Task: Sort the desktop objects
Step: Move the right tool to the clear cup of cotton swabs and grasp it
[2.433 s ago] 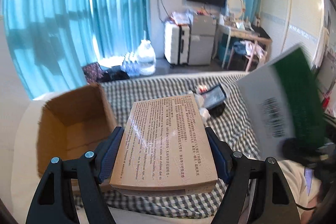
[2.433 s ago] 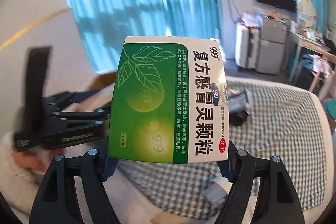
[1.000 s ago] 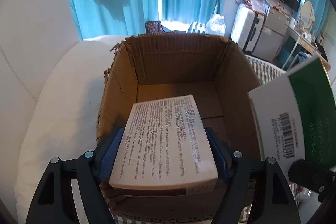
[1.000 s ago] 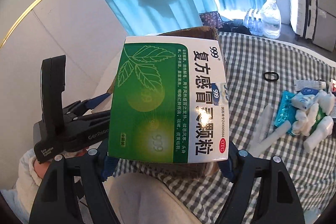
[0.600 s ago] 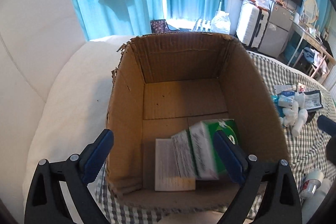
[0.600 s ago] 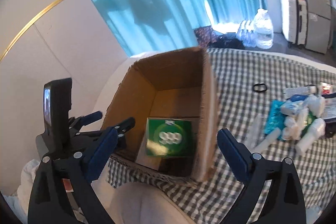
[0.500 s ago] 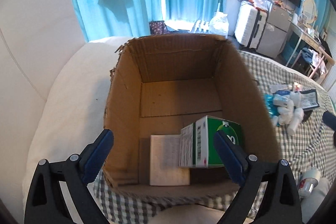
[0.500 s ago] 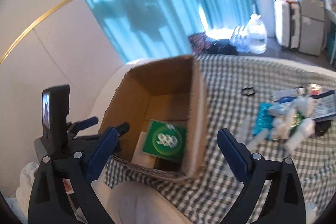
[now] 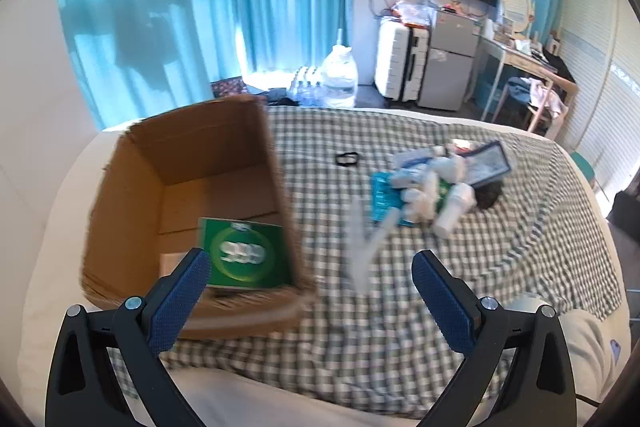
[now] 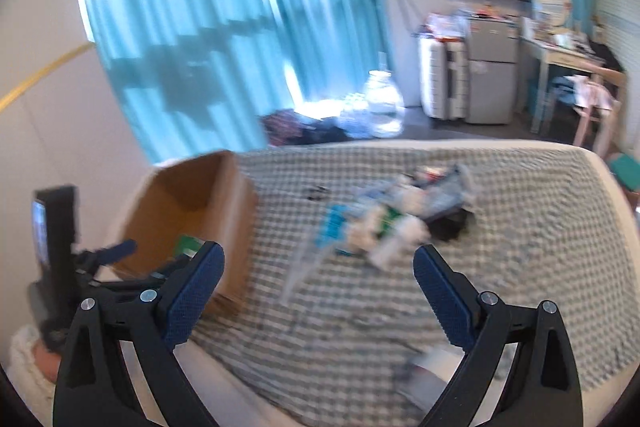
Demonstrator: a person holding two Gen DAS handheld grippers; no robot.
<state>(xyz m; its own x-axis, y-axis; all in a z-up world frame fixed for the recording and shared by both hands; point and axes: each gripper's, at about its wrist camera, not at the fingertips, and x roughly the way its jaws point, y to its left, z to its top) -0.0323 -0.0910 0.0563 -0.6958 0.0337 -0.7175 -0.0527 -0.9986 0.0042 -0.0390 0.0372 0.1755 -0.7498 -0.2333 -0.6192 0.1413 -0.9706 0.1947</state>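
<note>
An open cardboard box [image 9: 208, 147] stands on the left of the checked cloth [image 9: 400, 327]. Inside it a green medicine box [image 9: 244, 253] leans over a pale box [image 9: 172, 263]. My left gripper [image 9: 310, 259] hovers above the cardboard box's right wall; its jaws are opening with nothing between them. My right gripper [image 10: 318, 251] is open and empty, to the right of the cardboard box [image 10: 192, 199], facing a blurred pile of tubes, bottles and packets [image 10: 392, 223]. The same pile [image 9: 432, 187] lies mid-right in the left wrist view.
A black hair tie [image 9: 347, 158] lies between the box and the pile, and a clear tube [image 9: 360, 243] nearer to me. Beige clothing [image 9: 584, 347] sits at the lower right. Curtains, a suitcase [image 9: 400, 67] and a desk stand beyond the bed.
Both grippers let go of their medicine boxes, which now lie in the cardboard box. Both jaws opened wide and both views swung right, from over the box towards the pile.
</note>
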